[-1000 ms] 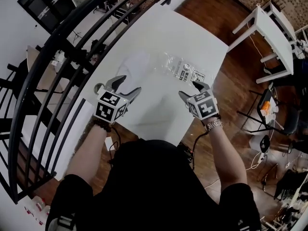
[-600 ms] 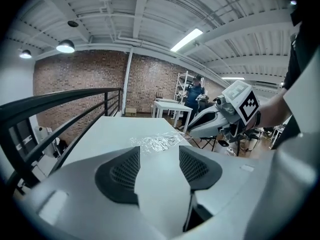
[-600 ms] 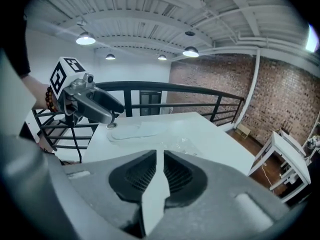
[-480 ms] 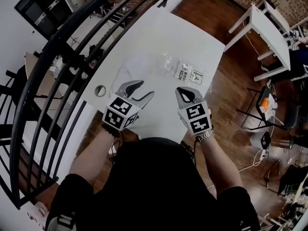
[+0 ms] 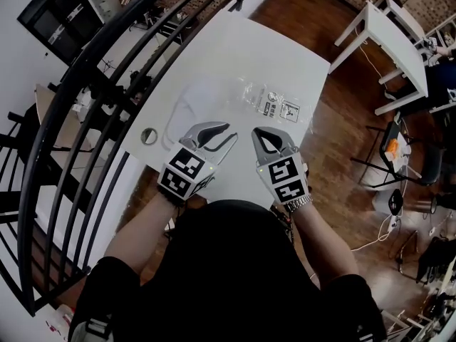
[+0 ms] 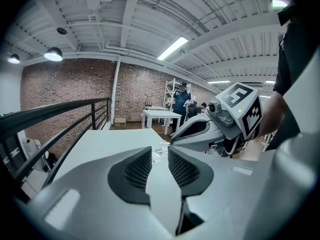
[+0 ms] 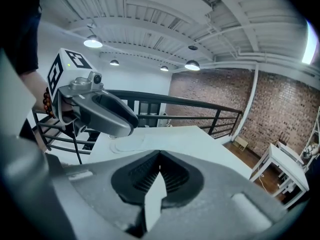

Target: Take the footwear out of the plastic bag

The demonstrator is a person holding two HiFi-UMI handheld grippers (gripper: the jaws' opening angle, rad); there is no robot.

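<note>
Left tongs (image 5: 231, 131) just closing, narrow gap, empty; right tongs (image 5: 255, 131) fully closed, empty.

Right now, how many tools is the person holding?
2: the left tool and the right tool, side by side over the white table's near edge.

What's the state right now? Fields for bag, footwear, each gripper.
plastic bag: lying on white table, label showing
footwear: white, on table beside bag, apparently outside it
left gripper: over table's near edge, jaws narrowly apart, just been closing, nothing between
right gripper: over table's near edge, shut, empty
</note>
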